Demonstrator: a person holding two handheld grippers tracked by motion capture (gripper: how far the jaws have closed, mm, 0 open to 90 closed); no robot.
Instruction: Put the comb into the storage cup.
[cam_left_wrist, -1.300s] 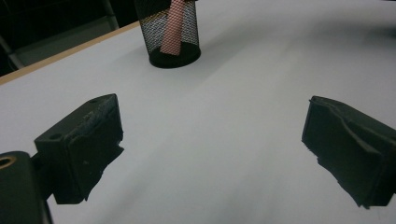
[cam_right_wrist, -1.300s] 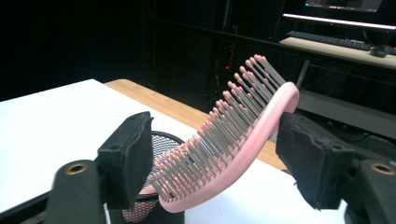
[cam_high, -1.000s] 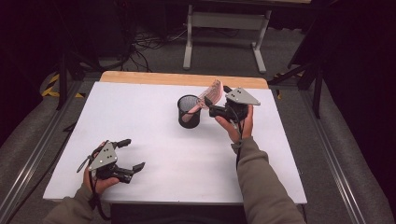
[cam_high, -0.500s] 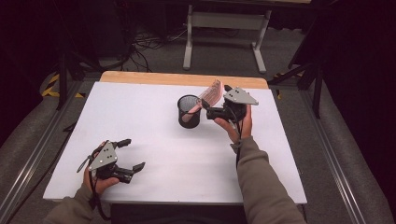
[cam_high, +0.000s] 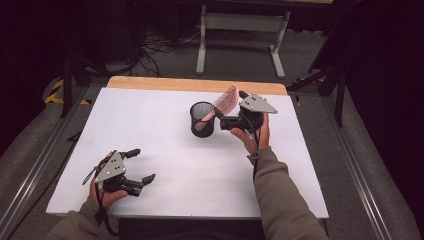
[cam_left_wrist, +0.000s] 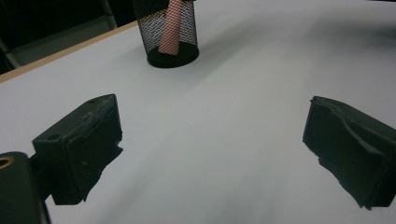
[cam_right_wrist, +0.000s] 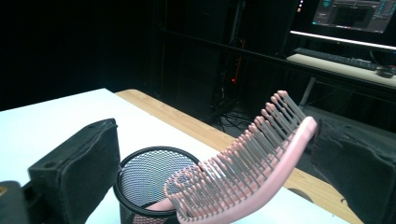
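The pink hairbrush (cam_right_wrist: 252, 163) stood handle-down in the black mesh pen cup (cam_high: 202, 119) mid-table, its bristled head leaning out over the rim between the right gripper's (cam_high: 226, 121) parted jaws; I couldn't tell if either pad touched it. A nudge from there could have tipped the light wire cup, top-heavy with the curved plastic brush. The left gripper (cam_high: 141, 166) rested wide apart and empty on the smooth white table (cam_high: 165, 150), well apart.

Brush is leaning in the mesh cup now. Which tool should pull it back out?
Right. The right tool is open at the mesh cup, jaws either side of the pink brush. The left tool is open near the table's front-left corner.
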